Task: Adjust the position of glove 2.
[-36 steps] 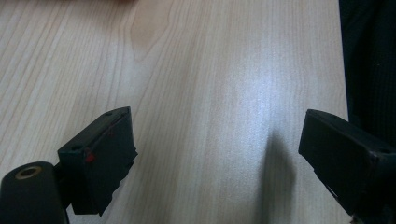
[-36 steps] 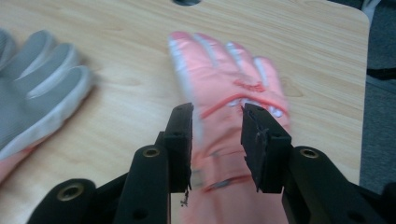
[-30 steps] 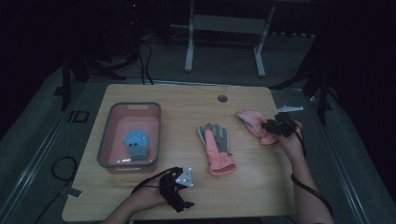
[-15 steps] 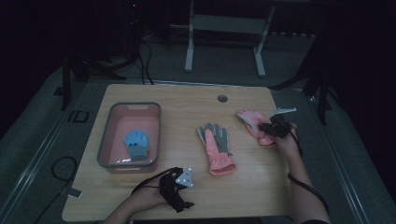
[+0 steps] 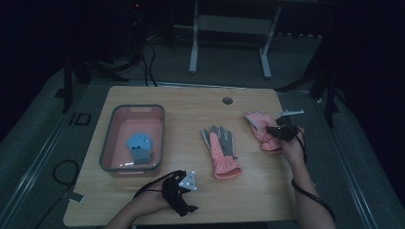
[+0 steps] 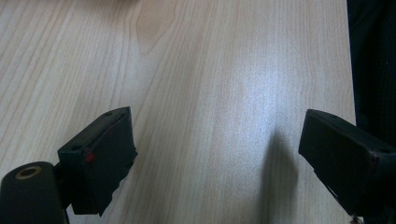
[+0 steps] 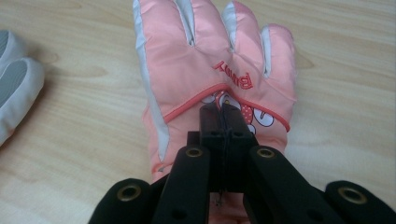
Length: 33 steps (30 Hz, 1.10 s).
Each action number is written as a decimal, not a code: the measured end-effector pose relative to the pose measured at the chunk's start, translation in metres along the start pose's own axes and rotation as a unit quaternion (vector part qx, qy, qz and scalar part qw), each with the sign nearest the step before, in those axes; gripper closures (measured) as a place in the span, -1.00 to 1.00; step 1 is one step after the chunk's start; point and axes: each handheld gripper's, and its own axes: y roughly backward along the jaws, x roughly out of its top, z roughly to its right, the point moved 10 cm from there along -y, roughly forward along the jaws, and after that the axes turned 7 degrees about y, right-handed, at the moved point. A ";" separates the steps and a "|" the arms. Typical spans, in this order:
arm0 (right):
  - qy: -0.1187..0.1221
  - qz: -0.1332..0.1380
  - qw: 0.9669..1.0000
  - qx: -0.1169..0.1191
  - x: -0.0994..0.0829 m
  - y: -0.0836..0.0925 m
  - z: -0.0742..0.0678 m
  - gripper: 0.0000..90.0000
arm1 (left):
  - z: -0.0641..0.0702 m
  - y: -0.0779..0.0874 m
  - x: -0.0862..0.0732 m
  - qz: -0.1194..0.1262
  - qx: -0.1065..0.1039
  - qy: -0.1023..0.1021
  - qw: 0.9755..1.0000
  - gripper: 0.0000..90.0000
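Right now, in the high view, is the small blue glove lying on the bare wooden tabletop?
No: the small blue glove lies inside the pink plastic tub with a grey rim, at the left of the wooden table.

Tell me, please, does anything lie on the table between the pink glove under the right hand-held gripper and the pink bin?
Yes: the second pink glove lies between the pink glove under the right hand-held gripper and the pink bin.

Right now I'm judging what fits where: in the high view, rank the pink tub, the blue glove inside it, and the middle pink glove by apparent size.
1. pink tub
2. middle pink glove
3. blue glove
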 end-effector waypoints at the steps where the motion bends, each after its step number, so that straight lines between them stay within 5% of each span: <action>1: -0.007 0.004 1.000 0.002 0.001 0.004 -0.003 0.99 | 0.000 0.000 0.000 -0.001 0.000 -0.001 1.000 -0.76; 8: -0.035 0.023 0.999 -0.035 0.003 0.042 -0.014 0.99 | -0.001 0.001 0.000 -0.004 0.003 -0.005 1.000 -0.76; 19: -0.065 0.026 0.995 -0.065 -0.023 0.083 -0.035 0.99 | 0.000 0.002 0.000 -0.003 0.001 -0.005 1.000 -0.76; 28: -0.074 0.009 0.995 -0.072 -0.049 0.080 -0.048 0.99 | -0.002 0.001 0.000 -0.005 0.004 -0.005 1.000 -0.76; 33: -0.082 0.000 0.993 -0.085 -0.060 0.064 -0.052 0.98 | 0.000 0.001 0.000 -0.006 0.004 -0.008 1.000 -0.76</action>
